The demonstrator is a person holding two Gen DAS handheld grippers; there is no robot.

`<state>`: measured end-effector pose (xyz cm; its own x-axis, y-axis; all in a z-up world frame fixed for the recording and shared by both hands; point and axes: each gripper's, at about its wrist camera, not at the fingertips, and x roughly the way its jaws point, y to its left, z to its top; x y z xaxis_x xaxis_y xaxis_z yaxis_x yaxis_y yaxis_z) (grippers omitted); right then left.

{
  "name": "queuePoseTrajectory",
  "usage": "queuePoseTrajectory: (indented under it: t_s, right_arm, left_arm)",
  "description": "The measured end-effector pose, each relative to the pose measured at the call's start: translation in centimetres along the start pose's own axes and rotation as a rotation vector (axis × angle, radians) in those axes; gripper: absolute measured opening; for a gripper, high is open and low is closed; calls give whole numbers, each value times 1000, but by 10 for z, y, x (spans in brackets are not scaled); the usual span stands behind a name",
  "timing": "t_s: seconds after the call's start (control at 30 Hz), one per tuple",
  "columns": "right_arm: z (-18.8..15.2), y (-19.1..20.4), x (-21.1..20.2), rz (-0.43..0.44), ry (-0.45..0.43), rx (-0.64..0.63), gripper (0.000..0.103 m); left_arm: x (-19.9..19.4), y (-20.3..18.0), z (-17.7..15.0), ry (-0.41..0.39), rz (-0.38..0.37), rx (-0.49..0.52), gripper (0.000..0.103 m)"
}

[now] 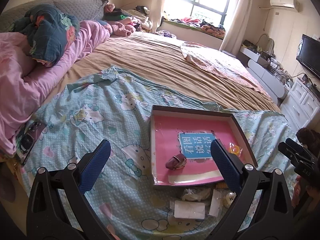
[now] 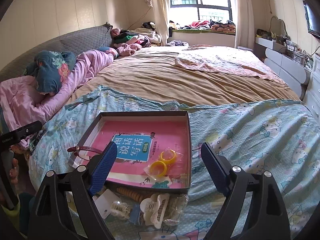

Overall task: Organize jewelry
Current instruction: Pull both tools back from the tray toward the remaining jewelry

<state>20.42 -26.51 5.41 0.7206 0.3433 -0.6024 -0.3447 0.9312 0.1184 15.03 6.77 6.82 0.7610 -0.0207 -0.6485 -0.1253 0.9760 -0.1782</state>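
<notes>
A shallow dark box (image 1: 192,111) (image 2: 144,114) lies on the cartoon-cat sheet with a pink book as its floor. Inside it are a dark-red watch (image 1: 176,161) (image 2: 84,149) in a clear bag, at the left rim, and two yellow rings (image 1: 235,149) (image 2: 162,162) in a clear bag. In front of the box is a loose pile: a white claw clip (image 2: 156,206), a beaded bracelet (image 2: 130,194), clear clips and white cards (image 1: 189,210). My left gripper (image 1: 160,143) hangs open above the box's near left corner. My right gripper (image 2: 160,146) is open above the near edge, holding nothing.
A phone (image 1: 30,138) lies on the sheet at the left by the pink quilt (image 1: 24,84). The tan bedspread (image 2: 180,80) stretches behind the box. White drawers (image 1: 304,104) and a television (image 1: 310,56) stand to the right of the bed.
</notes>
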Motion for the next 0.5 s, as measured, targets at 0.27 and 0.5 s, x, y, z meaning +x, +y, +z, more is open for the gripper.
queuePoseTrajectory:
  t_s: [0.27,0.5]
  right_arm:
    - [-8,9,-10,-3,-2,-13,84]
    - [-18,16,-21,-9,-6,-15,84]
  left_arm:
    - [-7,-1,-11,1,-26,8,93]
    - [-13,-4,-23,5,-38,26,93]
